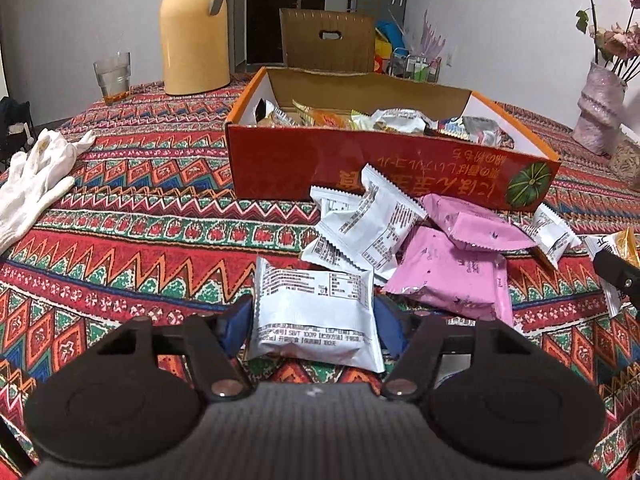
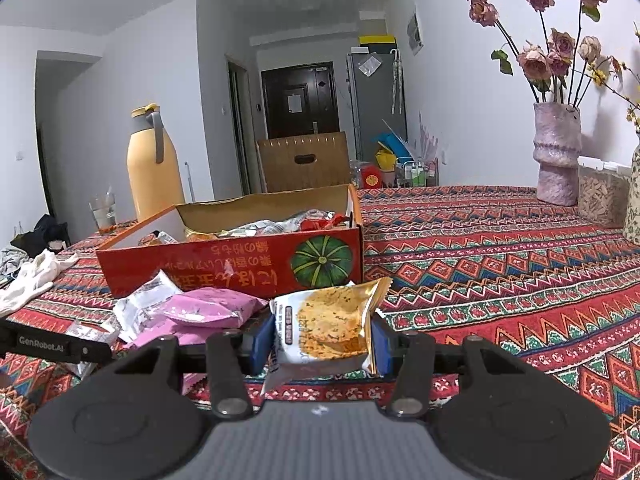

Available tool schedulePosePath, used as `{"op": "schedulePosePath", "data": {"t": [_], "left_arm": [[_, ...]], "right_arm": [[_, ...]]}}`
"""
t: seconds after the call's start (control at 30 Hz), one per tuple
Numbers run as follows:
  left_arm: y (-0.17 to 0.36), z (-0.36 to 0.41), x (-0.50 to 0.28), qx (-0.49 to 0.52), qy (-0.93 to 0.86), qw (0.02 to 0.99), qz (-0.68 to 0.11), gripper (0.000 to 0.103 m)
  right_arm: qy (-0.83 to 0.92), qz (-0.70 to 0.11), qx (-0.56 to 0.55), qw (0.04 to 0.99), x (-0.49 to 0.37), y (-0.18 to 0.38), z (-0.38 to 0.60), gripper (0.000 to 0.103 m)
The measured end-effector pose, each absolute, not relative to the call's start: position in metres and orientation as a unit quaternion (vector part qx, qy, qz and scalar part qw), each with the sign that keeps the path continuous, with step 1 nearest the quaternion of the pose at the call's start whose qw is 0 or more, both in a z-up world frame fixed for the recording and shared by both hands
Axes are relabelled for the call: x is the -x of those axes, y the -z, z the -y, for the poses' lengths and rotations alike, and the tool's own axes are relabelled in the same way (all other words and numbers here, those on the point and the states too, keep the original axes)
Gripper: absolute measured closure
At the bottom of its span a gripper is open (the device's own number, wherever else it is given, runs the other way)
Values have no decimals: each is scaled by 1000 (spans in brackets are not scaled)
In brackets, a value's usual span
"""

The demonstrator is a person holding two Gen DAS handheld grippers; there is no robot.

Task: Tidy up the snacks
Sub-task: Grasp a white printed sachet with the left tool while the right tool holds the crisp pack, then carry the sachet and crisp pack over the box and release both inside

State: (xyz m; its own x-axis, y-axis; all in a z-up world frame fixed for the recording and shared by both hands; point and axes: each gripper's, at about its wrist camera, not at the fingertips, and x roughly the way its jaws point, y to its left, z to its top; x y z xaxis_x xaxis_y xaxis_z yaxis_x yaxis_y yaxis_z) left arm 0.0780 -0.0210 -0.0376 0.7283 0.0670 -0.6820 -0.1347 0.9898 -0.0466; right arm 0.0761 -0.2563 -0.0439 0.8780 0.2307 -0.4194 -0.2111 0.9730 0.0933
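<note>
Mid-task view of snack sorting on a patterned tablecloth [image 1: 132, 240]. The left gripper [image 1: 314, 316] is clamping a white snack packet [image 1: 316, 312] between its blue pads, printed back upward, just above the cloth and short of the loose pile. The right gripper [image 2: 320, 340] is gripping a cracker packet [image 2: 332, 324] with a gold edge, its jaws pressing on both sides; the packet is hanging in front of the red cardboard box [image 2: 224, 264], near the corner bearing the pumpkin picture. The box is standing open with its flap raised, and several wrappers are already lying inside it, so part of the collecting appears to be done. Work is remaining: two pink packets [image 1: 460, 264] and a few white packets [image 1: 368, 224] are lying in a heap touching the box's near wall, with another white packet [image 1: 548, 232] just beside them to the right. Judging from this layout, both held packets are waiting to go into the box, and the heap follows after that; roughly half of the visible snacks seem to be still outside. A white glove [image 1: 36, 184], a yellow thermos jug [image 1: 196, 32], a glass [image 1: 114, 76] and a vase of dried roses [image 2: 558, 156] are standing apart from the work area and are playing no part.
</note>
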Motion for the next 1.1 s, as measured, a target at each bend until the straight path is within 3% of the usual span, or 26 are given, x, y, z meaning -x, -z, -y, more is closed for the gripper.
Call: {"op": "schedulePosePath", "data": {"t": [1.1], "left_arm": [[-50, 17, -114, 48, -38, 968, -245, 37]], "right_arm": [[-142, -158, 16, 977, -135, -25, 196, 54]]}}
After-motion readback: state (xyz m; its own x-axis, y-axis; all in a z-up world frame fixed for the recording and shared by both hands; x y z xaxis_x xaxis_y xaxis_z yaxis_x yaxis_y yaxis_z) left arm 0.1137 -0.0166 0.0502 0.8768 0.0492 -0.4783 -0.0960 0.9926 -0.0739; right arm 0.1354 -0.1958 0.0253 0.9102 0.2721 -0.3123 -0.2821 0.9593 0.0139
